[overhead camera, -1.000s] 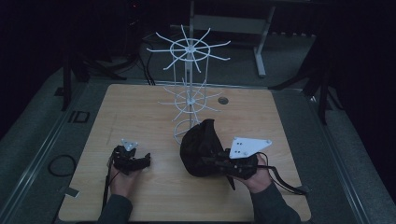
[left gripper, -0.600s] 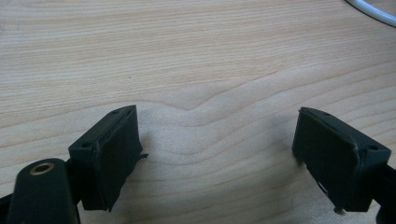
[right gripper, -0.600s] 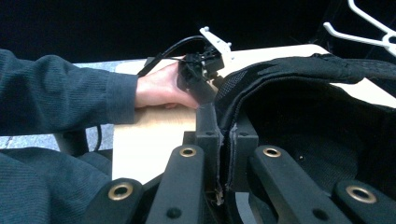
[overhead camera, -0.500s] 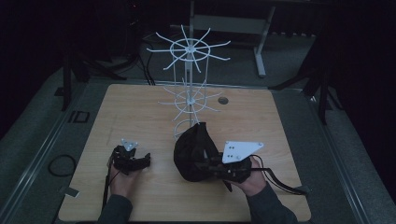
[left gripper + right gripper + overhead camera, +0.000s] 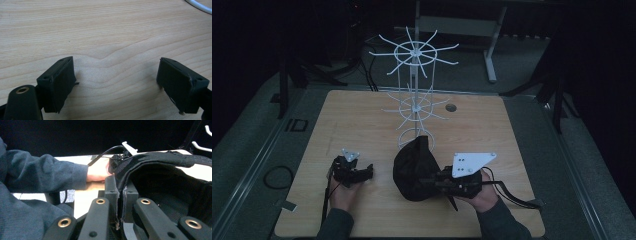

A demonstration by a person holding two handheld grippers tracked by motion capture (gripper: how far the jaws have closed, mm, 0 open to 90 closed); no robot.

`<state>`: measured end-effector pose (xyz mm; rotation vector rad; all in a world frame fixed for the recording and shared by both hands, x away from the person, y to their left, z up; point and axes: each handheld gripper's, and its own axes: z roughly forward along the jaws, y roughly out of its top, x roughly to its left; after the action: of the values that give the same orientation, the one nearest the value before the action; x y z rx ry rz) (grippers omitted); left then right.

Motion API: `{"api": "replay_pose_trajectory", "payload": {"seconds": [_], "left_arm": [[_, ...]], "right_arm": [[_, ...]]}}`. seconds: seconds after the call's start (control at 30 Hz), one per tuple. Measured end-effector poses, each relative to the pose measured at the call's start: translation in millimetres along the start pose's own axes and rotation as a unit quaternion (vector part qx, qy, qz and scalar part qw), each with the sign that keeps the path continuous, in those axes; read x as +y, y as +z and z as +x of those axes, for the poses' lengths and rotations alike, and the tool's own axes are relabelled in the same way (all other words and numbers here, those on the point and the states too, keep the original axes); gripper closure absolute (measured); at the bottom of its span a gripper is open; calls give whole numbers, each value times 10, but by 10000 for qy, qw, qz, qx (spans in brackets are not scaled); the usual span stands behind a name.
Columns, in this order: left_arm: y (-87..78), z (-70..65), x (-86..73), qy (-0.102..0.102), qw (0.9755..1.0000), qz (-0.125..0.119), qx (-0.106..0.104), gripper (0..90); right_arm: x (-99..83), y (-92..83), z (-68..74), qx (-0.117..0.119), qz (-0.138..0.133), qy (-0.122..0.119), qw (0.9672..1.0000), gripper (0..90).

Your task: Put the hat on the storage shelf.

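On the left of the pale wooden desk [image 5: 362, 125], the left gripper [image 5: 362, 172] rests low over the wood with its jaws spread and nothing between them. The left gripper view shows bare wood grain between its two black pads [image 5: 58, 82] and a sliver of white rim at the top right corner.

Right of it, near the middle of the desk, sits the black fabric cap [image 5: 414, 167], its hollow turned toward the right hand; nothing can be seen inside it. Just behind the cap stands the white wire rack with radiating hooks in two tiers [image 5: 414, 75], its foot just beside the cap's far edge.

The right gripper [image 5: 447, 182] is pressed together on the cap's edge. The right gripper view shows this close up: the cap's stitched hem [image 5: 121, 195] is pinched flat between the jaws, the dark mesh lining opens to the right, and the other hand in its grey sleeve [image 5: 50, 173] lies farther off.
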<state>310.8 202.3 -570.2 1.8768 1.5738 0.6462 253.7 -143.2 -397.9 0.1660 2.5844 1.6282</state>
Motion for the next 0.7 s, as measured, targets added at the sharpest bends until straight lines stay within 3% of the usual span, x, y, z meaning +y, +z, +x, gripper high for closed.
{"api": "replay_pose_trajectory", "payload": {"seconds": [0.17, 0.5, 0.7], "left_arm": [[0, 0, 0, -3, 10000, 0, -2, 153], [-1, 1, 0, 4, 10000, 6, -5, 153], [1, -1, 0, -12, 10000, -5, -5, 153]], "right_arm": [[67, 49, -2, 111, 36, -91, 9999, 857], [220, 122, -36, 458, -181, -114, 9987, 856], [365, 191, -57, 644, -215, -268, 9973, 856]]}}
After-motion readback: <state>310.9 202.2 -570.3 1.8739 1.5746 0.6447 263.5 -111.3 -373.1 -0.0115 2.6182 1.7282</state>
